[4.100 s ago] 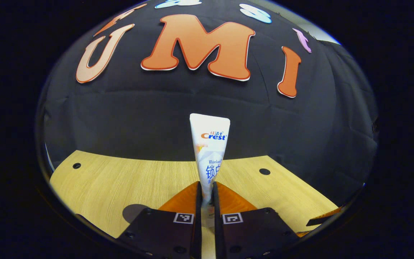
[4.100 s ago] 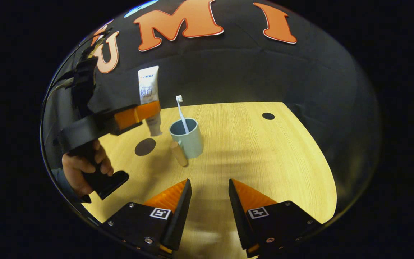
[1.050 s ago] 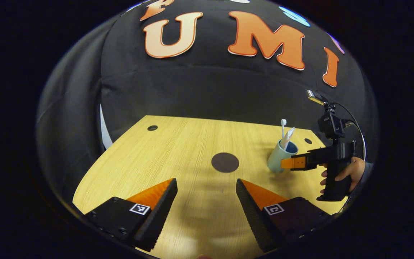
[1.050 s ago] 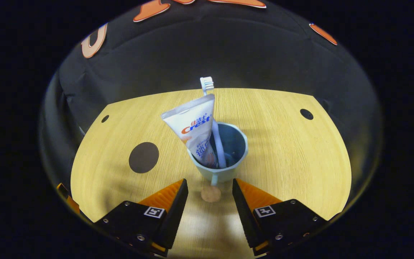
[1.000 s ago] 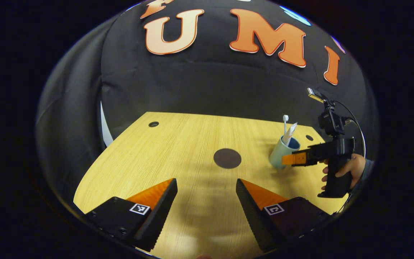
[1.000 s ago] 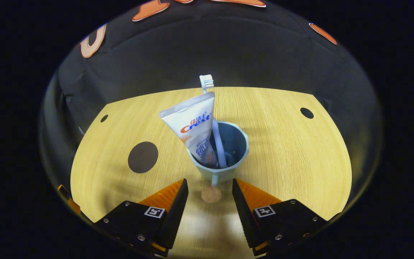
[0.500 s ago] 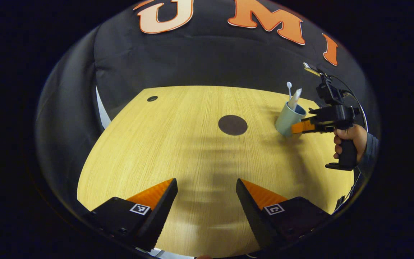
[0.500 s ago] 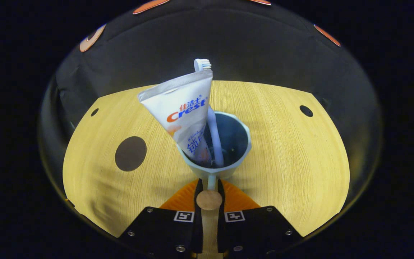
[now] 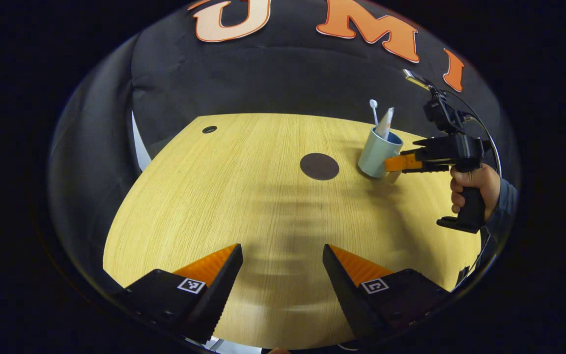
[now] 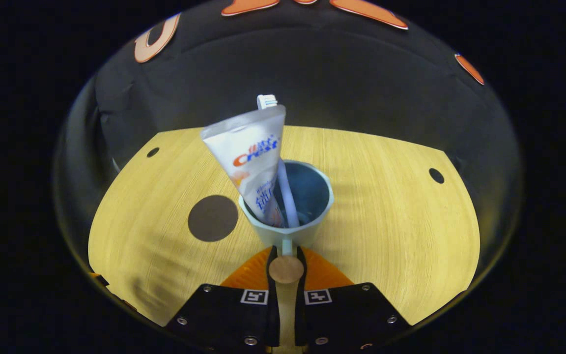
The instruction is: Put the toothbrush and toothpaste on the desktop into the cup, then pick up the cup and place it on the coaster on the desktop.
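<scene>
A pale blue-green cup (image 10: pixel 290 231) holds a white toothpaste tube (image 10: pixel 249 152) and a toothbrush (image 10: pixel 267 102), both leaning left. My right gripper (image 10: pixel 286 255) is shut on the cup's wooden handle (image 10: pixel 286 269). In the left gripper view the cup (image 9: pixel 374 155) hangs a little above the desk, just right of the dark round coaster (image 9: pixel 319 166), with the right gripper's orange fingers (image 9: pixel 403 162) at its side. The coaster (image 10: pixel 212 218) lies left of the cup in the right gripper view. My left gripper (image 9: pixel 283 255) is open over the near desk, holding nothing.
The wooden desk (image 9: pixel 243 206) has small round holes (image 9: pixel 209 129) near its far corners. A hand (image 9: pixel 477 184) grips the right gripper's black handle at the right side. Black cloth closes off the back.
The right gripper closed on the cup's handle about half a second ago, then lifted the cup and carried it left, closer to the coaster. The left gripper stays open and pulled back.
</scene>
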Tool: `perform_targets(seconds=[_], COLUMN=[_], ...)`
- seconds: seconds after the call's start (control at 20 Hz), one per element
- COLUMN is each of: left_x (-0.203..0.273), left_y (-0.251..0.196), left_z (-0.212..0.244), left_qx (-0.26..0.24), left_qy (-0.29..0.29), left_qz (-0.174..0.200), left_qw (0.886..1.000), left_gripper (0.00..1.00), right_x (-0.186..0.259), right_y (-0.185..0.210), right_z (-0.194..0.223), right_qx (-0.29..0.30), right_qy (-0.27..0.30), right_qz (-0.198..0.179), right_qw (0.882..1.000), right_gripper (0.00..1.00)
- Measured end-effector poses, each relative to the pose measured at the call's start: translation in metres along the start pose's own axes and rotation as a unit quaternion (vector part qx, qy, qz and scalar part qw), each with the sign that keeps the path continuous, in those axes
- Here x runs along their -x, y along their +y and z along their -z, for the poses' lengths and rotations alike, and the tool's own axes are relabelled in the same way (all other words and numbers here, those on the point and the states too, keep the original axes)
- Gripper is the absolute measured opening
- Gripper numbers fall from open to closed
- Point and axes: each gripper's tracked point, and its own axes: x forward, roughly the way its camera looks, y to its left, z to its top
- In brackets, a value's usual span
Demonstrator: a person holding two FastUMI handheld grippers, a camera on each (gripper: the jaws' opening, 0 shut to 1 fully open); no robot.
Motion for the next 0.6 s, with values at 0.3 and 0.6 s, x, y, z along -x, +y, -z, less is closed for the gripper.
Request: perform_targets(seconds=[0.3,0.6], left_x=[-0.002,0.004], left_y=[0.015,0.027], left_z=[0.004,0.003], left_qx=[0.007,0.009], left_qy=[0.0,-0.003], left_qz=[-0.002,-0.003], left_qw=[1.0,1.0], left_gripper=[0.99,0.99], right_x=[-0.001,0.008], right_y=[0.002,0.001], right_z=[-0.016,-0.021], right_qx=[0.022,0.029], right_qy=[-0.043,-0.053], right_qz=[-0.014,-0.031], right_qw=[0.999,0.998], right_gripper=[0.1,0.1])
